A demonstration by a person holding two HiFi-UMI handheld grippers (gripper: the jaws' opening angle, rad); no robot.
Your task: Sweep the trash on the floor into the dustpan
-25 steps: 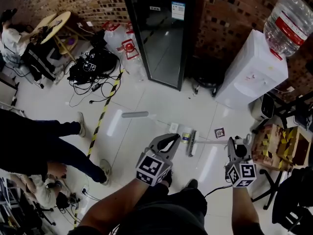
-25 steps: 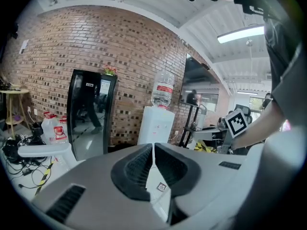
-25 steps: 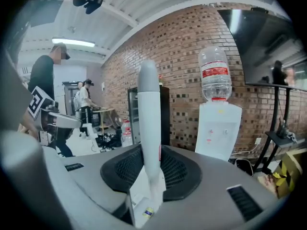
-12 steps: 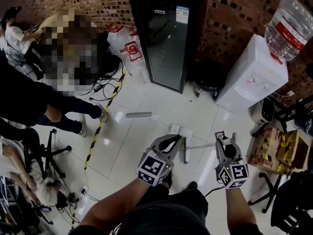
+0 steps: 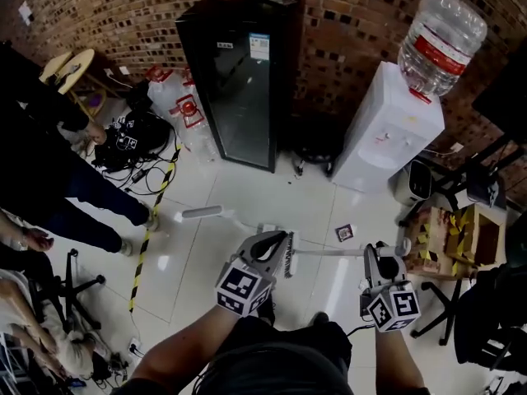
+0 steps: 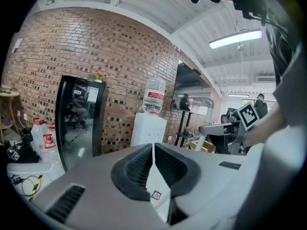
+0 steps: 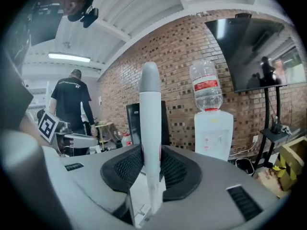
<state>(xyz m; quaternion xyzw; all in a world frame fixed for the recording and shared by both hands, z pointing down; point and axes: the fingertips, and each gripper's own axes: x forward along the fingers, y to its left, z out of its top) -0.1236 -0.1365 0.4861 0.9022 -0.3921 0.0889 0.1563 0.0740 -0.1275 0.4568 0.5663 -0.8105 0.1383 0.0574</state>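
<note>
One broom handle (image 5: pixel 329 252) in right claw (image 5: pixel 381 255), forearm (image 5: pixel 397 359) outstretched

Grippers, two: left gripper (image 6: pixel 153 147), right gripper (image 7: pixel 150 151).
Broom (image 5: pixel 288 255), one.
Dustpan (image 5: pixel 204 212), one.
Trash piece (image 5: pixel 344 233) on the floor, one.
Black glass-door cabinet (image 5: pixel 239 89), one.
Water dispenser (image 5: pixel 385 130), one, bearing one bottle (image 5: pixel 440 35).
Clear jugs with red labels (image 5: pixel 188 109), at least two; exact count unclear.
Cardboard box (image 5: pixel 461 237), one.
Yellow-black floor tape (image 5: pixel 152 220), one strip.
Wall screen (image 7: pixel 254 51), one.
</note>
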